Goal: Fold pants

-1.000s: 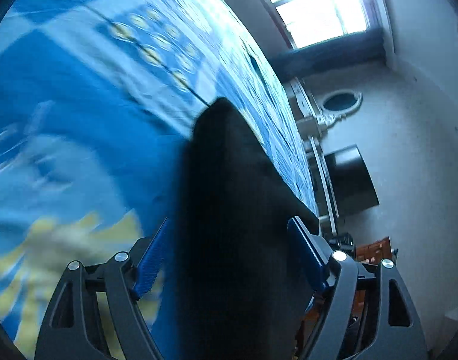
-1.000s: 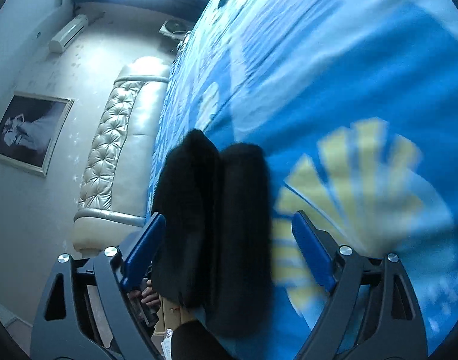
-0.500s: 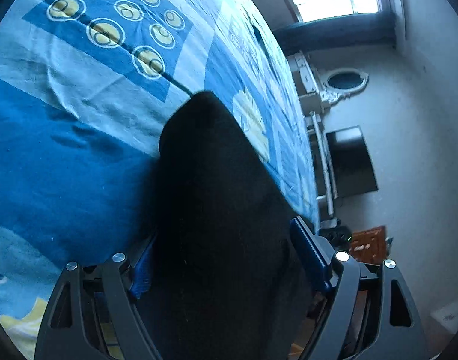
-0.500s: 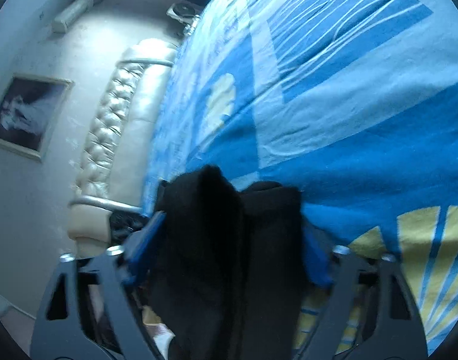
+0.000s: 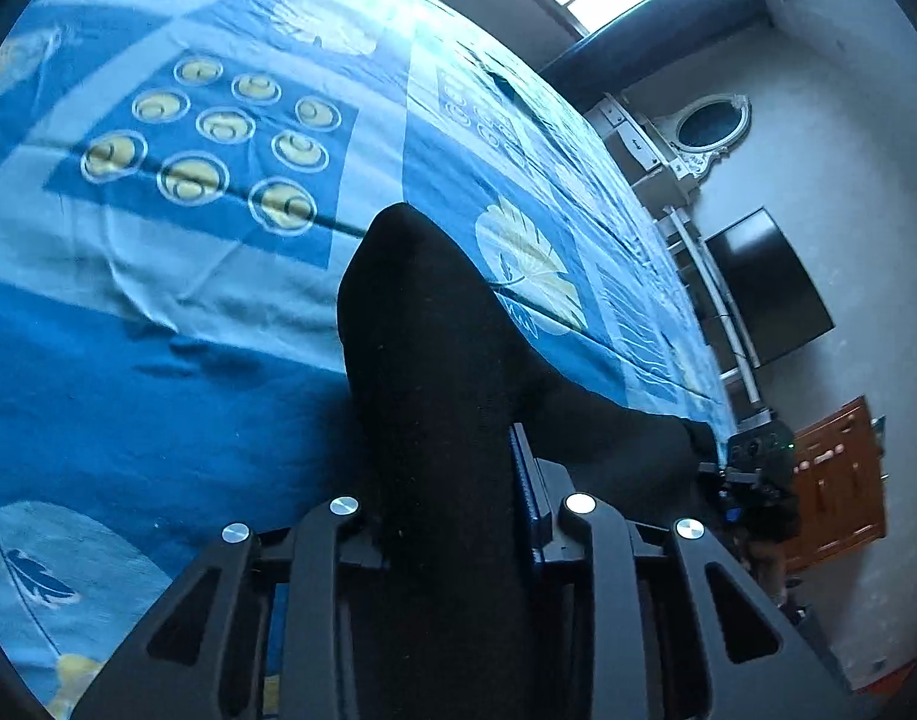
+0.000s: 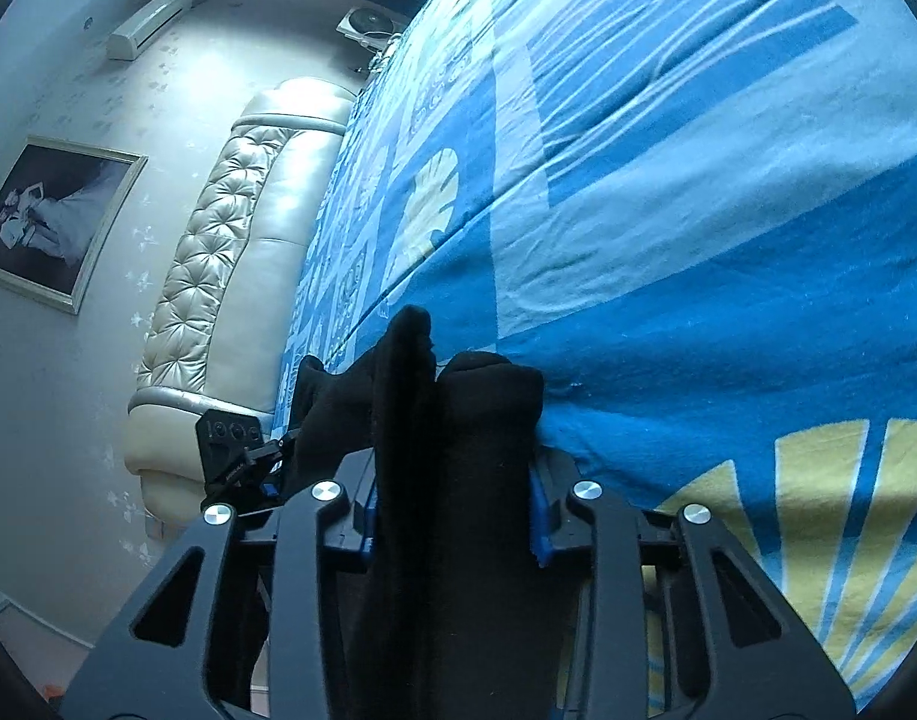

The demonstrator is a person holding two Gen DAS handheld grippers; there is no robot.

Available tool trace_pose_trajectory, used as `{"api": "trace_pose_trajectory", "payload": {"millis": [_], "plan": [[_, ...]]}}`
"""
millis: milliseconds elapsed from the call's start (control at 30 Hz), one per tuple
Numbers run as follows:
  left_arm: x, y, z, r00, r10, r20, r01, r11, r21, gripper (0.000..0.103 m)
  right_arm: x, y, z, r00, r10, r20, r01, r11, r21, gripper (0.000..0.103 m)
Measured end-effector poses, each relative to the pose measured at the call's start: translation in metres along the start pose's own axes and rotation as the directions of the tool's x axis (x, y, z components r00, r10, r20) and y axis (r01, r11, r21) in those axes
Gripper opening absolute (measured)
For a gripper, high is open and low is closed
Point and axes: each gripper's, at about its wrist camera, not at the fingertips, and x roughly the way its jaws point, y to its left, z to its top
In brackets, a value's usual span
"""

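Note:
The black pants (image 5: pixel 434 360) lie along the near edge of the bed, bunched and partly hanging off it. My left gripper (image 5: pixel 446 480) has its jaws closing on one end of the cloth. Its right blue pad (image 5: pixel 526 480) presses the fabric, and the other pad is hidden under it. In the right wrist view the pants (image 6: pixel 458 420) show as a doubled roll of cloth. My right gripper (image 6: pixel 452 507) is closing around it, and both blue pads (image 6: pixel 538 516) are tight against its sides. Each gripper shows small in the other's view: the right gripper (image 5: pixel 752 468) and the left gripper (image 6: pixel 236 450).
A blue patterned sheet (image 5: pixel 158 300) covers the bed, also seen as the sheet (image 6: pixel 698 240) from the right wrist. A tufted cream headboard (image 6: pixel 230 276) and a framed picture (image 6: pixel 50 216) stand left. A dark screen (image 5: pixel 764 294), an oval mirror (image 5: pixel 707 126) and a wooden cabinet (image 5: pixel 842 480) line the right wall.
Both grippers have slid forward over the pants and their jaws have drawn in from wide apart onto the cloth. The left one also rolled somewhat.

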Motion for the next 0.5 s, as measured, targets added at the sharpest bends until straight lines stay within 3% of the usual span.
{"api": "trace_pose_trajectory", "payload": {"millis": [500], "plan": [[-0.004,0.015,0.02,0.998,0.047,0.034,-0.048,0.999,0.01,0.03,0.015,0.008,0.016,1.0,0.007,0.01,-0.007,1.0,-0.023,0.032]]}}
